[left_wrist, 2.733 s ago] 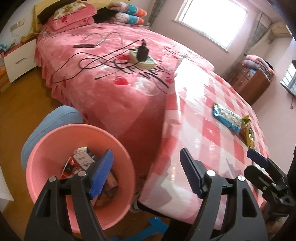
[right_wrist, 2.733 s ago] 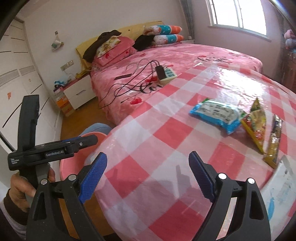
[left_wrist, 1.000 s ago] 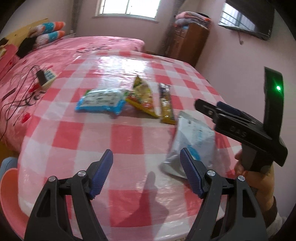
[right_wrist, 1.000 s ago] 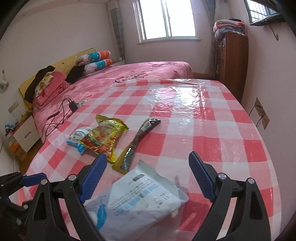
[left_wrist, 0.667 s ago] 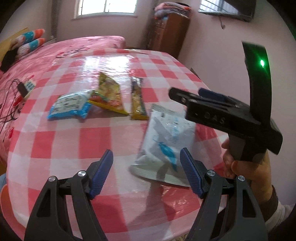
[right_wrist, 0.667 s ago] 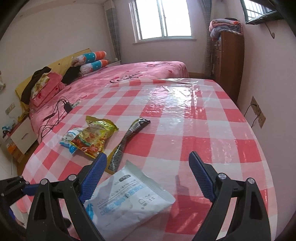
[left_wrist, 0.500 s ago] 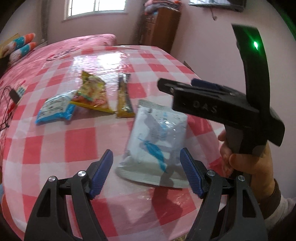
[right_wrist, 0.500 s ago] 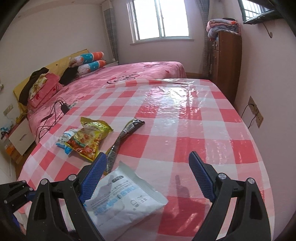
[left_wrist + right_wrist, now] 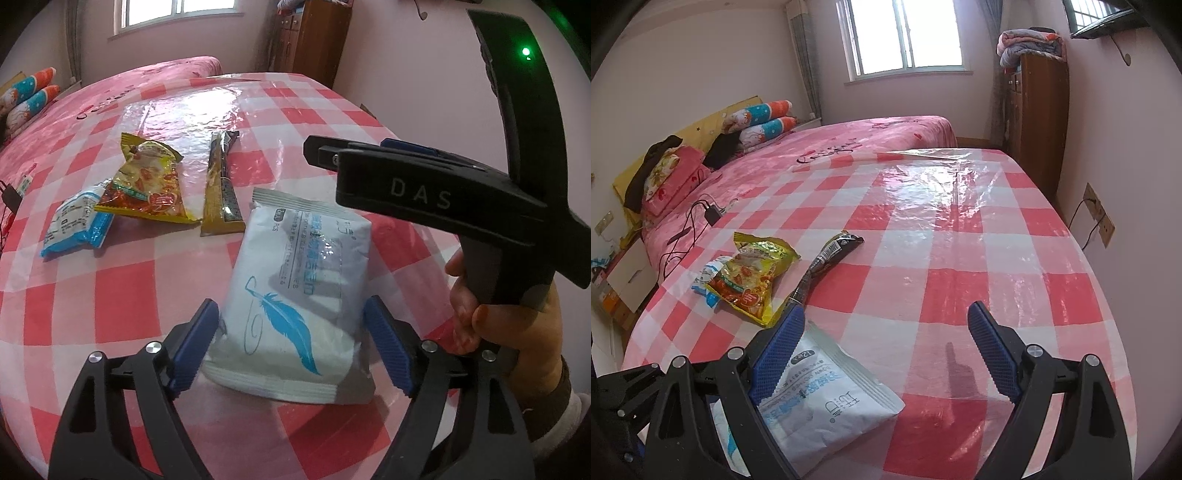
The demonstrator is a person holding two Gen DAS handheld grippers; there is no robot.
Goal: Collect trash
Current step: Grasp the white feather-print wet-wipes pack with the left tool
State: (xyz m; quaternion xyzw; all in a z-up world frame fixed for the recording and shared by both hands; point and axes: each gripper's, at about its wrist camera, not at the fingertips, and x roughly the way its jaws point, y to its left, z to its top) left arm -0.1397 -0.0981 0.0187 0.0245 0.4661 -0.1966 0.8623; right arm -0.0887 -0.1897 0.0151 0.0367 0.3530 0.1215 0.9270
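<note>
Pink walls and a pink-covered bed (image 9: 849,147) frame a table under a glossy red-and-white checked tablecloth (image 9: 960,258), and all the trash lies on that cloth. Nearest the table edge sits a flat white plastic pouch printed with a blue feather (image 9: 299,295). The left gripper (image 9: 291,350) is spread wide, its blue ribbed fingers (image 9: 192,347) flanking the near end of that pouch, left pad just beside its edge, not clamped. Beyond the pouch lies a long brown-and-gold snack wrapper (image 9: 221,184), then a yellow crinkled snack bag (image 9: 151,184) overlapping a blue-and-white packet (image 9: 74,225). The right gripper (image 9: 882,350) hangs parted over the cloth to the right of the pouch, holding nothing; the person's hand (image 9: 506,321) grips its handle.
</note>
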